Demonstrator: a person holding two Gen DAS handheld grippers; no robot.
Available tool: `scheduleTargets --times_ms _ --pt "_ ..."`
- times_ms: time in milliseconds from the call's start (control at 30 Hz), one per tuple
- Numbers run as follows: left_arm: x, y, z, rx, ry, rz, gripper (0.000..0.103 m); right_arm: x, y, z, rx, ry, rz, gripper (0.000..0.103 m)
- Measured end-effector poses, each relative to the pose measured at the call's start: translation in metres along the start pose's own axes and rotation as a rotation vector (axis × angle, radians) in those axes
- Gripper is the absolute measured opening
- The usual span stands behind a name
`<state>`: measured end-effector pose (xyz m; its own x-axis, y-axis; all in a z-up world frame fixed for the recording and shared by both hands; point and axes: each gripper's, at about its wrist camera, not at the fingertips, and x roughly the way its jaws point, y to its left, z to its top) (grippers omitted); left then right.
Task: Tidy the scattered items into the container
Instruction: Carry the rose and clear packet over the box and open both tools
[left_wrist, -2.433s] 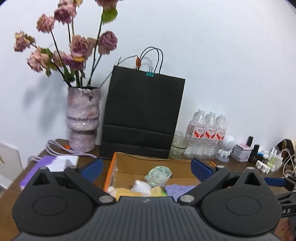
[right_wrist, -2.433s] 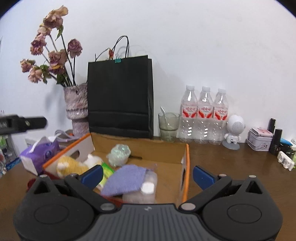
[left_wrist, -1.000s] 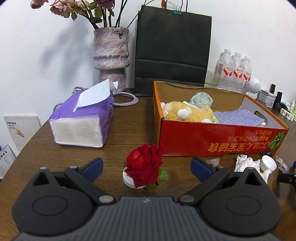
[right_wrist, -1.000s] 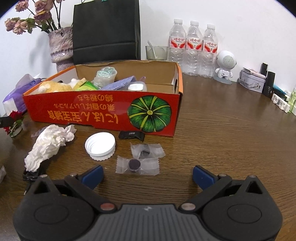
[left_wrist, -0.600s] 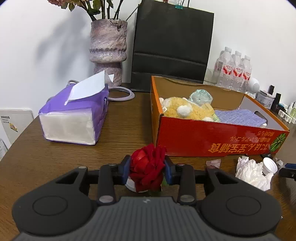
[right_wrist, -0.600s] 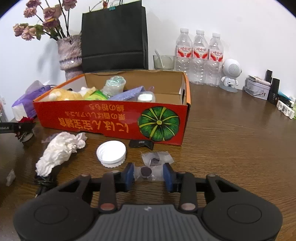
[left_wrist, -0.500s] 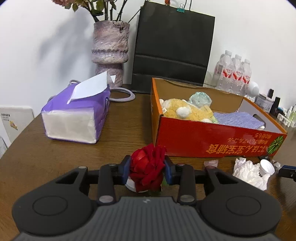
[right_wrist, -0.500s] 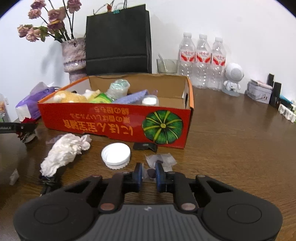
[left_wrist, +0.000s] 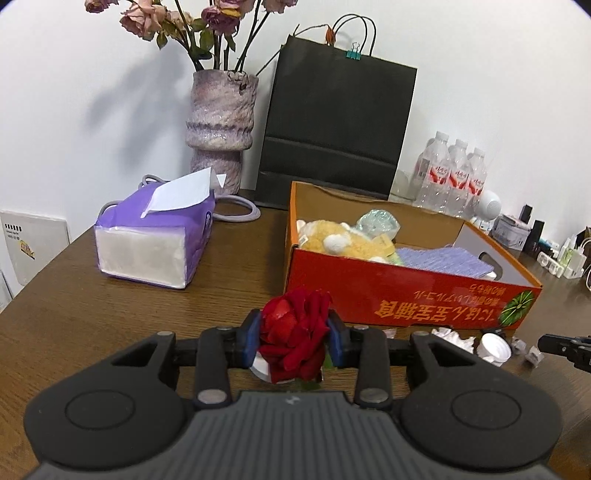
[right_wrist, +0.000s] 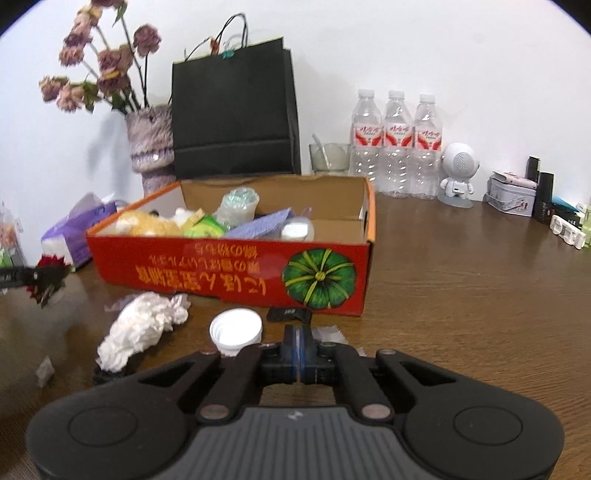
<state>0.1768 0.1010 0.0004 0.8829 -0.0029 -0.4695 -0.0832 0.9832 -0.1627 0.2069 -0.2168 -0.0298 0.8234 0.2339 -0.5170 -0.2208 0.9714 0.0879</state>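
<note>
- Left wrist view, setting: white wall behind a brown wooden desk (left_wrist: 110, 317).
- Back of desk: mottled purple ceramic vase (left_wrist: 221, 129) with dried pink roses; tall black paper bag (left_wrist: 336, 129) with cord handles just right of it; three clear water bottles with red labels (left_wrist: 456, 177) further right.
- Purple soft tissue pack (left_wrist: 155, 240), one white sheet sticking up, left of the box and apart from it.
- Open orange-red cardboard box (left_wrist: 406, 295), pumpkin print on its near wall; inside lie a yellow plush toy (left_wrist: 340, 240), a crumpled clear wrapper and a lilac cloth (left_wrist: 443, 258).
- Left hand-held gripper (left_wrist: 293, 341): blue pads pressed on both sides of a red artificial rose on a white round base (left_wrist: 293, 332), narrow grip, in front of the box's near left corner.
- Far right: the tip of the right hand-held gripper reaches in from the edge.
- Right wrist view, setting: same wall, desk and box.
- Right hand-held gripper (right_wrist: 297, 349): its jaws have just been closing and now stand fully together; whether the clear sachet that lay here is pinched between them cannot be told.
- Loose on the desk before the box: crumpled white tissue (right_wrist: 142, 325), white ribbed bottle cap (right_wrist: 235, 328), small black clip (right_wrist: 289, 314) against the box wall, clear plastic sachet edge (right_wrist: 330, 334) just right of the pads.
- Far left: the rose, held above the desk.
</note>
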Motion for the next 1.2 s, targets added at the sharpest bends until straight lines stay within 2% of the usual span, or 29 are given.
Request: scheduleTargets --times_ms 167,233,267,300,333,367,433,467,500,533,567,600,833,1200 --pt "-0.007 -0.005 -0.002 -0.006 -0.005 -0.012 0.036 -0.01 -0.008 0.005 0.04 -0.037 0.005 0.001" --pt "-0.007 -0.006 -0.003 -0.007 0.0 -0.016 0.036 -0.01 -0.012 0.005 0.051 -0.027 0.014 0.011" --pt "-0.007 -0.007 -0.004 -0.007 0.002 -0.017 0.036 -0.005 -0.013 0.005 0.047 -0.001 0.018 0.031" --pt "-0.008 -0.008 -0.004 -0.008 0.005 -0.019 0.036 0.001 -0.013 0.004 0.034 0.03 0.022 0.06" --pt "-0.008 -0.008 -0.005 -0.01 0.008 -0.021 0.036 0.007 -0.012 0.002 0.014 0.054 0.014 0.071" --pt "-0.009 -0.008 -0.006 -0.01 0.008 -0.022 0.036 0.014 -0.011 0.001 -0.008 0.078 -0.001 0.076" --pt "-0.011 -0.009 -0.007 -0.011 0.008 -0.021 0.036 0.025 -0.01 -0.002 -0.016 0.114 -0.029 0.072" --pt "-0.011 -0.009 -0.007 -0.013 0.008 -0.02 0.036 0.029 -0.011 -0.004 -0.01 0.125 -0.026 0.064" --pt "-0.012 -0.009 -0.008 -0.015 0.008 -0.02 0.036 0.03 -0.012 -0.004 -0.016 0.112 -0.032 0.041" --pt "-0.013 -0.009 -0.008 -0.017 0.008 -0.019 0.036 0.029 -0.012 -0.003 -0.02 0.108 -0.039 0.034" --pt "-0.014 -0.009 -0.009 -0.018 0.008 -0.018 0.036 0.027 -0.015 -0.002 0.002 0.106 -0.019 0.016" --pt "-0.015 -0.009 -0.009 -0.019 0.007 -0.017 0.036 0.024 -0.018 -0.002 0.029 0.103 0.018 0.012" --pt "-0.025 -0.01 -0.009 -0.015 -0.012 -0.015 0.036 0.005 -0.015 -0.004 0.021 0.053 0.01 0.003" --pt "-0.037 -0.024 0.008 0.002 -0.07 -0.063 0.036 -0.027 -0.03 0.024 0.109 -0.069 0.084 0.003"
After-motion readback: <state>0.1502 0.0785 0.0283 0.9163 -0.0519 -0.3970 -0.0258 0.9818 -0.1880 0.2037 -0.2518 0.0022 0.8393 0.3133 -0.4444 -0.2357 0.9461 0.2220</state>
